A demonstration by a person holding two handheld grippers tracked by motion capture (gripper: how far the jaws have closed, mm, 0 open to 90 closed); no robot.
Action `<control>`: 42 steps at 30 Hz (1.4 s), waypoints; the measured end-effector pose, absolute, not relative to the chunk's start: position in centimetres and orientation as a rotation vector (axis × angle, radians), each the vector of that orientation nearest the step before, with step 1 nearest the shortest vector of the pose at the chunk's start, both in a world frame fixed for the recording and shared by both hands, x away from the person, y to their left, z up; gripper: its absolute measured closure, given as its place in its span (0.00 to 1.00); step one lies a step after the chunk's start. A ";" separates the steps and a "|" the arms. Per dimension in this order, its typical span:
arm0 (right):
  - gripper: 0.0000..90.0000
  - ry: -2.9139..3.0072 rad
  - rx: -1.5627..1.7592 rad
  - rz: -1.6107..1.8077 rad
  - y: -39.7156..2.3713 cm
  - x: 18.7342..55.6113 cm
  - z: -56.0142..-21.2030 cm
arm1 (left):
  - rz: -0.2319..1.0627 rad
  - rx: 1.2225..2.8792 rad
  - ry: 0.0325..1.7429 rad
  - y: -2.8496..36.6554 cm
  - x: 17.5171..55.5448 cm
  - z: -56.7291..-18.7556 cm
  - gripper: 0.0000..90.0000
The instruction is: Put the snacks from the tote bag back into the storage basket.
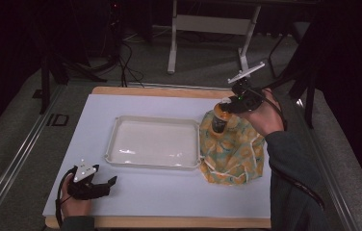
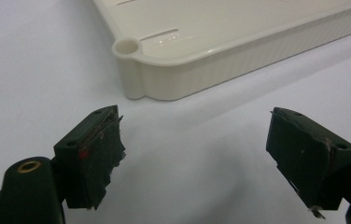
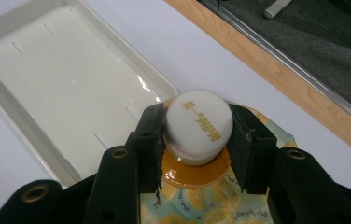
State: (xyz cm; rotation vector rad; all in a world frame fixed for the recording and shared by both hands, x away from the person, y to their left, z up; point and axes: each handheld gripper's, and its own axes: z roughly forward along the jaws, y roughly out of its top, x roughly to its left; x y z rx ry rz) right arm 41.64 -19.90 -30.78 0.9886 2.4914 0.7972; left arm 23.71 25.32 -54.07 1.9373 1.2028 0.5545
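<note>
The right gripper (image 3: pixel 197 140) clamps the white cap (image 3: pixel 199 122) of an upright pouch (image 1: pixel 230 149) just right of the tray (image 1: pixel 121 126), while the left gripper (image 2: pixel 201 158) rests wide open, near left.

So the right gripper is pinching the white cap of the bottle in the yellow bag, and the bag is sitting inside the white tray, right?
Not quite. The right gripper does pinch the white cap of the bottle in the yellow bag, but the bag sits on the table beside the white tray, against its right edge, not inside it. The high view shows this.
</note>
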 end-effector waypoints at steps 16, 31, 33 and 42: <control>0.65 2.497 0.964 0.813 -18.7 41.4 -30.7 | 0.552 1.939 1.203 25.3 23.7 -54.1 0.21; 0.65 2.508 0.918 0.831 -17.4 40.8 -30.4 | 0.553 1.938 1.201 25.3 23.7 -54.1 0.21; 0.65 2.508 0.913 0.834 -17.2 40.8 -30.3 | 0.553 1.939 1.201 25.3 23.7 -54.1 0.21; 0.65 2.523 0.880 0.844 -16.2 40.4 -30.4 | 0.553 1.938 1.201 25.3 23.7 -54.1 0.21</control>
